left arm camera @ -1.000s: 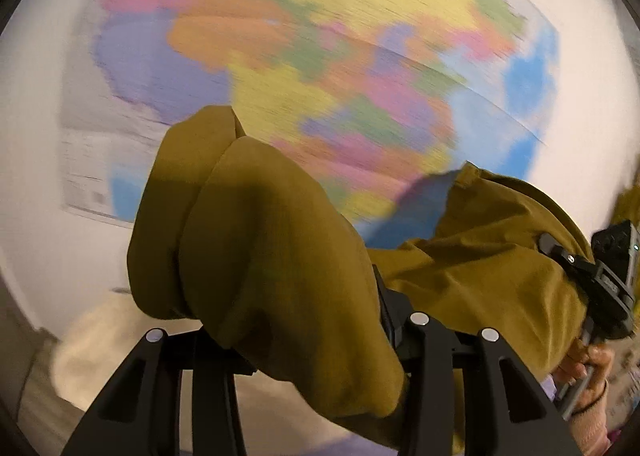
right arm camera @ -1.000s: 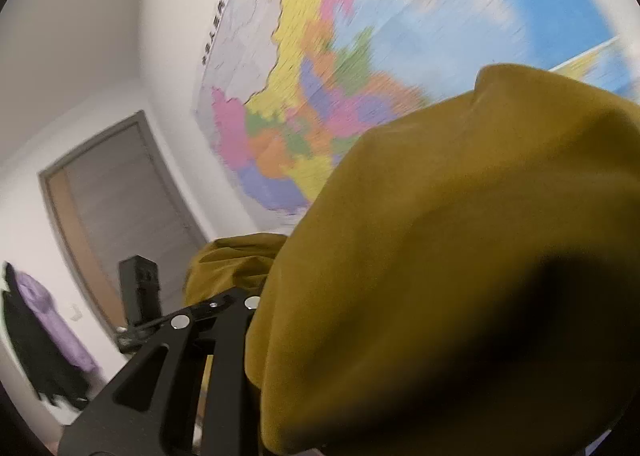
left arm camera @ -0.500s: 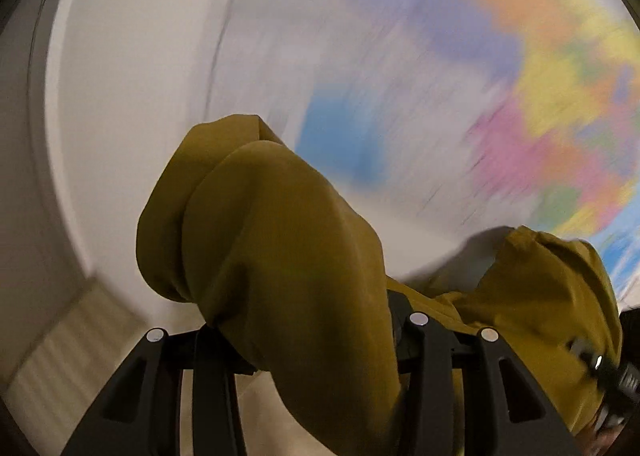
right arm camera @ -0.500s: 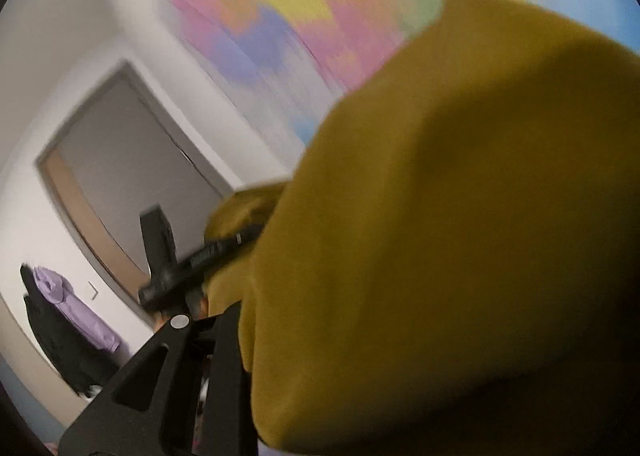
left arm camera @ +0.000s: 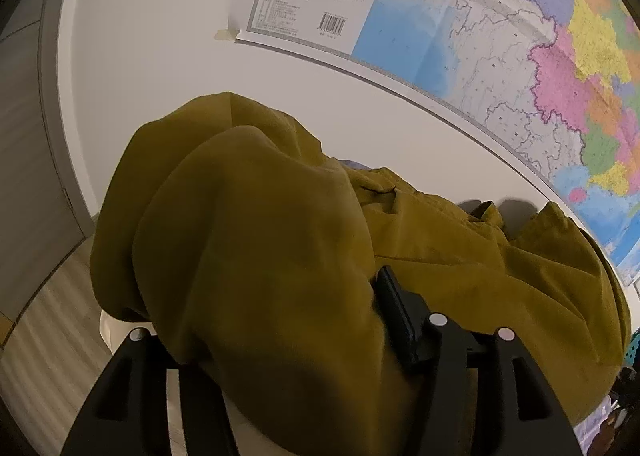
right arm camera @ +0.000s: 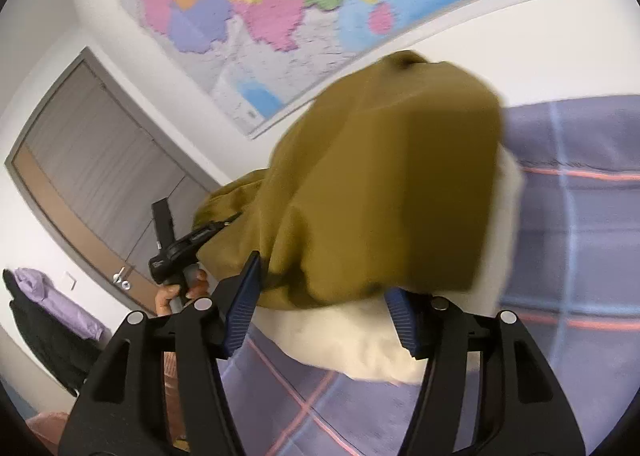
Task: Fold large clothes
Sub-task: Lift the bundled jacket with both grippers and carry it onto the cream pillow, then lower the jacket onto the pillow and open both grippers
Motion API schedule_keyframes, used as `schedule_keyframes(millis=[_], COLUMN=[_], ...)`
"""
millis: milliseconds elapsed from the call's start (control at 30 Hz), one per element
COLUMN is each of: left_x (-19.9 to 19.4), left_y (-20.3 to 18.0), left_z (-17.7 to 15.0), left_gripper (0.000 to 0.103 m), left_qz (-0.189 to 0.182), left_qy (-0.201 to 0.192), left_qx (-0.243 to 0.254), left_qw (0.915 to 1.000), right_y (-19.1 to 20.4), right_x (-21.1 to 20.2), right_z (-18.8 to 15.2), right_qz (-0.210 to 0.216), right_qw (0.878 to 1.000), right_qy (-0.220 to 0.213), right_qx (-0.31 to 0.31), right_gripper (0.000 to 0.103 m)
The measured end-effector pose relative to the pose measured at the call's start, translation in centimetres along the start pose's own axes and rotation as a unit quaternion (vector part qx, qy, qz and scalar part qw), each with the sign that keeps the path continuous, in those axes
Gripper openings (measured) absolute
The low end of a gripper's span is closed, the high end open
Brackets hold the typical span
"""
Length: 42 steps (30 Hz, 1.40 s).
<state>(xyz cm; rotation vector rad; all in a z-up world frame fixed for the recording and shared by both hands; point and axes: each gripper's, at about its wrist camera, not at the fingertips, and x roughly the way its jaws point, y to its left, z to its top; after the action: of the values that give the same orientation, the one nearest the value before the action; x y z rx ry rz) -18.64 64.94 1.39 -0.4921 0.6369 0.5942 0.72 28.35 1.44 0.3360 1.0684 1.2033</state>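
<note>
A large mustard-yellow garment (left arm camera: 280, 240) fills the left wrist view and hangs bunched over my left gripper (left arm camera: 296, 320), which looks shut on a fold of it; its left finger is hidden by cloth. In the right wrist view the same garment (right arm camera: 380, 184) lies just beyond my right gripper (right arm camera: 320, 304), whose blue-padded jaws stand wide apart with the cloth's lower edge between the fingertips. The left gripper (right arm camera: 188, 244) shows there at the left, holding the garment's far end.
A purple plaid bedcover (right arm camera: 580, 236) with a cream pillow (right arm camera: 360, 340) lies under the garment. A coloured wall map (left arm camera: 520, 56) hangs on the white wall. A grey door (right arm camera: 92, 176) and hanging dark and purple clothes (right arm camera: 44, 304) are at the left.
Both grippers have swung downward toward the bed. The right gripper's jaws have opened and the garment has slipped forward out of them. The left gripper still holds its fold.
</note>
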Motion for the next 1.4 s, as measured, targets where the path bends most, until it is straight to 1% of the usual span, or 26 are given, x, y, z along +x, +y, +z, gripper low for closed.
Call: schedule_keyframes(millis=[133, 167, 233, 267, 300, 333, 367, 400, 500, 533, 567, 600, 633, 667, 767, 833, 900, 933, 967, 1000, 1067, 1100, 1167, 1233, 1333, 1400], left_x=[-0.3, -0.2, -0.1, 0.0, 0.2, 0.1, -0.2, -0.6, -2.3, -2.9, -4.0, -4.9, -6.1, -7.4, -10.5, -10.5, -9.4, -8.8, -8.0, -7.5, -6.8, -6.9, -6.9, -6.9, -6.9, -6.9], left_y=[0.0, 0.1, 0.3, 0.3, 0.4, 0.3, 0.2, -0.1, -1.3, -1.6, -1.8, -2.0, -2.2, -2.5, -3.7, -5.0, -6.0, -6.3, -6.6, -6.9, -7.9, -8.3, -9.3, -10.2, -11.3, -12.0], left_z=[0.2, 0.2, 0.2, 0.1, 0.1, 0.1, 0.0, -0.1, -0.4, -0.6, -0.8, -0.9, -1.1, -1.3, -1.8, -1.9, -2.1, -2.2, -2.3, -2.4, -2.7, -3.1, -3.5, -3.9, -4.5, -4.9], left_gripper=[0.057, 0.059, 0.063, 0.069, 0.074, 0.082, 0.082, 0.082, 0.083, 0.083, 0.083, 0.083, 0.083, 0.083, 0.083, 0.085, 0.084, 0.084, 0.084, 0.084, 0.084, 0.084, 0.084, 0.084, 0.084, 0.084], left_qz=[0.005, 0.009, 0.016, 0.029, 0.044, 0.066, 0.074, 0.084, 0.117, 0.127, 0.131, 0.128, 0.126, 0.125, 0.106, 0.08, 0.081, 0.076, 0.058, 0.052, 0.05, 0.051, 0.047, 0.053, 0.056, 0.057], left_qy=[0.004, 0.009, 0.019, 0.025, 0.033, 0.039, 0.038, 0.036, 0.026, 0.026, 0.021, 0.011, -0.003, -0.018, -0.061, -0.056, -0.049, -0.042, -0.031, -0.025, -0.024, -0.026, -0.031, -0.035, -0.038, -0.039], left_qx=[0.0, -0.003, -0.011, -0.013, -0.015, -0.02, -0.02, -0.014, 0.008, 0.009, 0.004, -0.001, -0.006, -0.003, 0.013, 0.048, 0.067, 0.072, 0.073, 0.072, 0.081, 0.084, 0.095, 0.107, 0.125, 0.136], left_qw=[1.0, 0.9999, 0.9996, 0.9992, 0.9984, 0.9968, 0.9964, 0.9957, 0.9928, 0.9916, 0.9912, 0.9917, 0.992, 0.992, 0.9925, 0.9941, 0.9932, 0.9936, 0.9952, 0.9957, 0.9952, 0.9948, 0.9939, 0.9922, 0.9899, 0.9884], right_y=[-0.8, -0.9, -0.8, -0.6, 0.0, -0.1, -0.1, -0.3, -1.3, -1.6, -2.0, -2.2, -2.2, -2.2, -2.2, -2.7, -2.1, -1.5, -1.1, -0.2, 1.8, 3.1, 5.1, 6.7, 7.3, 6.8], right_x=[-0.4, -0.6, -1.4, -2.2, -3.1, -3.7, -4.7, -5.4, -5.1, -4.2, -3.6, -3.1, -2.6, -2.0, -1.3, -1.0, -1.4, -2.1, -2.8, -3.7, -5.0, -5.0, -4.1, -2.0, 1.3, 4.1], right_z=[0.0, -0.1, -0.6, -0.9, -1.0, -1.2, -1.2, -0.8, 1.0, 1.6, 1.8, 1.9, 1.8, 1.5, -0.3, -1.1, -0.8, -0.6, -0.4, 0.1, 1.2, 2.0, 3.3, 4.6, 5.7, 6.1], right_qz=[-0.01, -0.015, -0.029, -0.03, -0.054, -0.075, -0.111, -0.124, -0.149, -0.134, -0.126, -0.123, -0.118, -0.119, -0.123, -0.14, -0.156, -0.166, -0.17, -0.183, -0.212, -0.201, -0.18, -0.166, -0.139, -0.157], right_qw=[1.0, 0.999, 0.999, 0.999, 0.998, 0.996, 0.991, 0.989, 0.985, 0.988, 0.99, 0.99, 0.991, 0.991, 0.989, 0.986, 0.981, 0.98, 0.979, 0.976, 0.966, 0.965, 0.963, 0.96, 0.964, 0.962], right_qy=[-0.012, -0.017, -0.022, -0.027, -0.037, -0.045, -0.058, -0.07, -0.075, -0.06, -0.046, -0.037, -0.025, -0.011, 0.026, 0.055, 0.057, 0.045, 0.033, 0.011, -0.04, -0.053, -0.061, -0.059, -0.029, -0.008], right_qx=[0.027, 0.038, 0.035, 0.021, -0.003, -0.019, -0.039, -0.044, -0.053, -0.056, -0.053, -0.052, -0.059, -0.065, -0.077, -0.078, -0.095, -0.101, -0.105, -0.117, -0.145, -0.162, -0.189, -0.217, -0.225, -0.224], right_gripper=[0.058, 0.061, 0.061, 0.061, 0.061, 0.061, 0.063, 0.065, 0.067, 0.067, 0.054, 0.028, 0.019, 0.011, 0.008, 0.011, 0.015, 0.016, 0.021, 0.029, 0.039, 0.047, 0.06, 0.06, 0.055, 0.054])
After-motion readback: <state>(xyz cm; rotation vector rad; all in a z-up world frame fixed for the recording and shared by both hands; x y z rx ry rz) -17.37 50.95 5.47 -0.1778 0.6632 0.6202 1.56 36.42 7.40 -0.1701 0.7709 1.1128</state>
